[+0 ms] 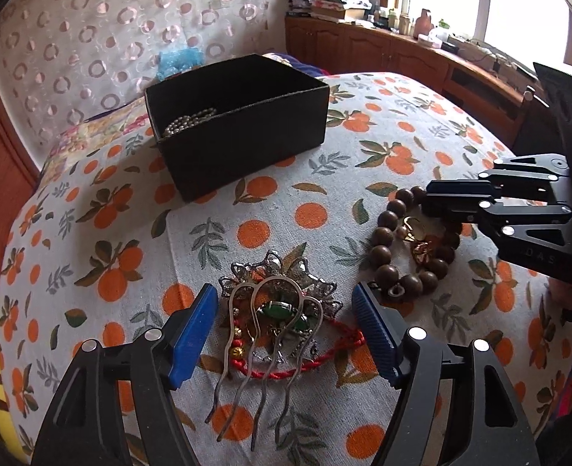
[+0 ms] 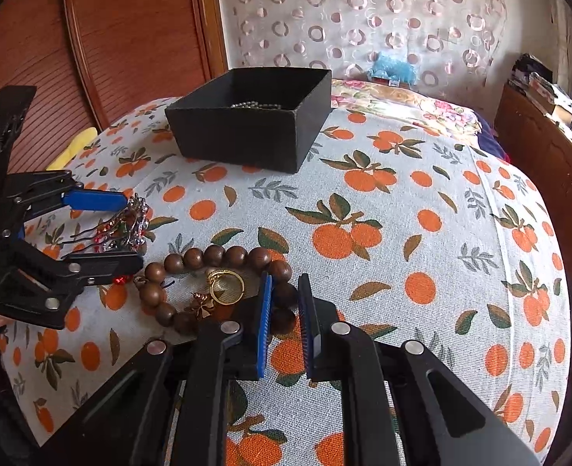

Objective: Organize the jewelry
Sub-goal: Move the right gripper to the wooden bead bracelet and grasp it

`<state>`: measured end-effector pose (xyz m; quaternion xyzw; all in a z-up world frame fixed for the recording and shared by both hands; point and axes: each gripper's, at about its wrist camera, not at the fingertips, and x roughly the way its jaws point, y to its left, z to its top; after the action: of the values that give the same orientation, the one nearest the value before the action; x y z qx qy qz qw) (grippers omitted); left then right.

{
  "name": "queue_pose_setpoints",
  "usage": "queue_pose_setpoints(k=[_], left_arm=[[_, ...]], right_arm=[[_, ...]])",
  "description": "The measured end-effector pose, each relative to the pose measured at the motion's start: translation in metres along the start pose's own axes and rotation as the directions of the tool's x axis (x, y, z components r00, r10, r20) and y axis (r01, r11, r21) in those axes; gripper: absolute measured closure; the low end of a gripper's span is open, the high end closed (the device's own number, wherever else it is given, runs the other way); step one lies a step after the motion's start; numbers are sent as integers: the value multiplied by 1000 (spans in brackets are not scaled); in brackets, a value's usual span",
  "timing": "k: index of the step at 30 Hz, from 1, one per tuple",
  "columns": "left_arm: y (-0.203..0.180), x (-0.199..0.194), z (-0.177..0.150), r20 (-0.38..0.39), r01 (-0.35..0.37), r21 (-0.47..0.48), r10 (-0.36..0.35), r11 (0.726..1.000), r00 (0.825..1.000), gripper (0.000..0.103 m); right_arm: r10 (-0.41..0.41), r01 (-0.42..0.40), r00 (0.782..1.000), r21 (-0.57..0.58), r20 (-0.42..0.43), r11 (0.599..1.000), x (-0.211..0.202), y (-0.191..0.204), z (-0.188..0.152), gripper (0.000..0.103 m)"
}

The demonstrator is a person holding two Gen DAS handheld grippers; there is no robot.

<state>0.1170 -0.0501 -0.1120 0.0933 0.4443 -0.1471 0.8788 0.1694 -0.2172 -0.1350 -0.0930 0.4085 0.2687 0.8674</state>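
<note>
Jewelry laid out on an orange-print bed beside a black box (image 1: 243, 124).

The left gripper (image 1: 286, 330) is held wide, straddling the hair comb (image 1: 270, 310), nothing gripped. The right gripper (image 2: 286, 310) is nearly closed around a bead of the wooden bracelet (image 2: 212, 256); gold rings (image 2: 226, 285) lie inside it. The box is seen at 12 o'clock.

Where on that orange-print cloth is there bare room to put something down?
Bare cloth stretches right of the black cardboard box and beyond the brown wooden bead bracelet. It is crowded around the bracelet, gold ring and silver hair comb.
</note>
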Motion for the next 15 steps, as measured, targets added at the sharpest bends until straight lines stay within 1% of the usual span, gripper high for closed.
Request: queue_pose_setpoints(k=[3,5,8,10,15], left_arm=[[0,0,1,10,0,3,0,1000,1000,35],[1,0,1,15,-4,2,4,1000,1000,44],[1,0,0,27,-1,-4,1,1000,1000,44],[3,-6,-2,52,-8,-15,9,1000,999,44],[10,-31,-8,136,10,-71,0,997,991,44]], right_arm=[[3,-3,1000,2,0,1000,0,0,0,88],[1,-1,1000,0,0,1000,0,0,0,88],[0,0,1000,0,0,1000,0,0,0,88],[2,-2,1000,2,1,1000,0,0,0,88],[0,0,1000,0,1,1000,0,0,0,88]])
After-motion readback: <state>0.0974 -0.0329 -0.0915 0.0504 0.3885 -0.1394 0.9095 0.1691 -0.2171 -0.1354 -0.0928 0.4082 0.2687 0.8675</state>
